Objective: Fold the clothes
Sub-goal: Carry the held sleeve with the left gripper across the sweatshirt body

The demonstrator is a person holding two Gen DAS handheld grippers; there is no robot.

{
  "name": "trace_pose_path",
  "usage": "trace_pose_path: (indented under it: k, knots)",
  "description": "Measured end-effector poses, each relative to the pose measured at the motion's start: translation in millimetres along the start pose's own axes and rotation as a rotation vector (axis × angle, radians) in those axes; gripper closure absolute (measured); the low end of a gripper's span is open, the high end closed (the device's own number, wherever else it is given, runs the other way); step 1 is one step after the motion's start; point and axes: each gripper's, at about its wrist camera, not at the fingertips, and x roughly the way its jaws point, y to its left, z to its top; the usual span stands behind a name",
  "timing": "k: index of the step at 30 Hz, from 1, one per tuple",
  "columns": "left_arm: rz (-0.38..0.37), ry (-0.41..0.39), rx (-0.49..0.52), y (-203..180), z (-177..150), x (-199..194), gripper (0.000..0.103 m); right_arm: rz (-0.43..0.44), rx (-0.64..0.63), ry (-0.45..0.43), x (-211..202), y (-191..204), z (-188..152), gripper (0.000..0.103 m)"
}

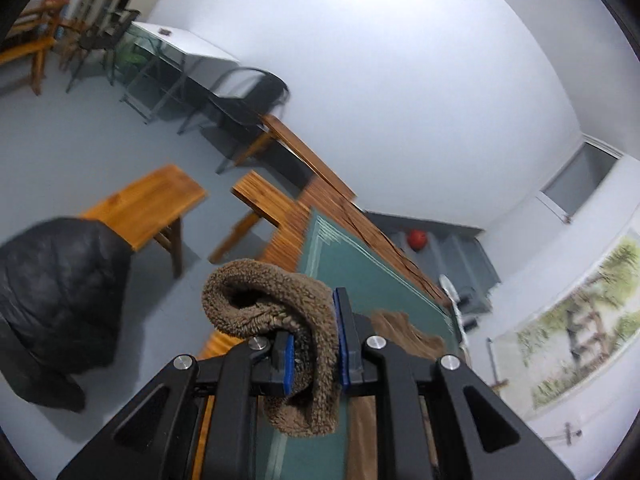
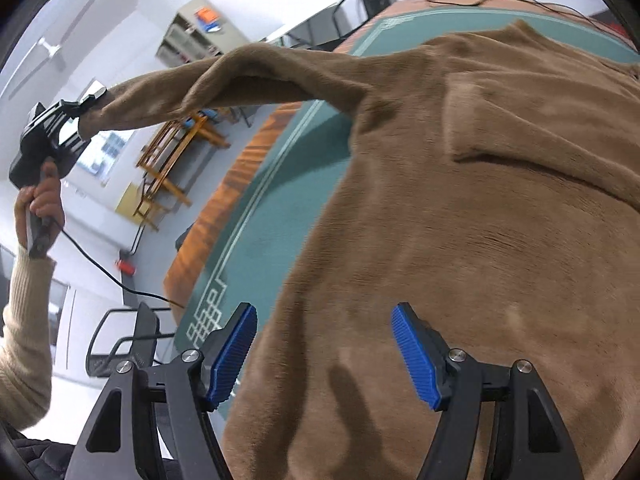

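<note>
Left gripper (image 1: 316, 344): jaws closed on the cuff (image 1: 276, 320) of a brown fleece garment (image 2: 460, 220); the fuzzy end curls out above the blue pads and a fold of it hangs below them. In the right wrist view the same gripper (image 2: 76, 120) is raised at the upper left, held by a hand (image 2: 40, 200) in a cream knitted sleeve (image 2: 24, 320), with the garment's sleeve (image 2: 240, 76) stretched in the air from its jaws back to the shoulder of the garment.

Right gripper (image 2: 324, 350): jaws open, blue ribbed pads (image 2: 234, 354) well apart, nothing pressed between them. They hang over the lower part of the garment; contact with the cloth cannot be told.

Garment: body spread flat on a green mat (image 2: 256, 216) with a pale line border, which lies on a wooden table (image 2: 212, 216). A patch pocket (image 2: 520, 128) shows on the upper body.

Surroundings, left wrist view: wooden bench (image 1: 148, 204) beside the table, black padded jacket (image 1: 56, 300) at the left, dark chair (image 1: 248, 100) and white folding table (image 1: 180, 44) farther back, landscape painting (image 1: 580, 320) on the right wall. A black cable (image 2: 100, 268) trails from the left gripper's handle.
</note>
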Motion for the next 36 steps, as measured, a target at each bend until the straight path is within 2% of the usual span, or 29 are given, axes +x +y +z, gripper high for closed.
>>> trace_pose_path:
  k: [3,6,10,14,18,20,24,33,36]
  knots:
    - [0.007,-0.034,0.015,4.5,25.5,-1.8,0.085,-0.014,0.017,-0.005,-1.9,-5.7,-2.2,0.031]
    - [0.040,0.001,0.007,8.6,40.5,11.3,0.085,-0.025,0.033,0.000,-1.0,-12.0,-3.3,0.031]
    - [0.049,0.043,-0.085,26.1,41.3,34.4,0.085,-0.039,0.048,0.002,-2.5,-19.3,-5.9,0.031]
    - [-0.040,0.026,-0.269,61.8,40.8,34.5,0.085,-0.054,0.057,0.001,-4.8,-27.5,-7.3,0.031]
    - [0.069,0.104,-0.233,65.8,32.0,41.0,0.085,-0.053,0.074,0.002,-5.8,-31.4,-5.6,0.031]
    - [0.066,0.115,-0.269,70.6,29.4,42.3,0.085,-0.053,0.075,0.002,-4.8,-32.2,-3.5,0.031]
    - [0.052,0.100,-0.371,89.5,29.7,42.6,0.085,-0.052,0.054,0.011,-0.5,-28.7,0.0,0.023]
    - [0.057,0.108,-0.434,91.7,34.0,52.0,0.085,-0.056,0.047,0.008,-10.7,-30.9,-6.3,0.023]
    - [0.063,0.105,-0.421,80.1,37.3,52.7,0.085,-0.057,0.063,-0.001,-17.8,-36.5,-12.4,0.023]
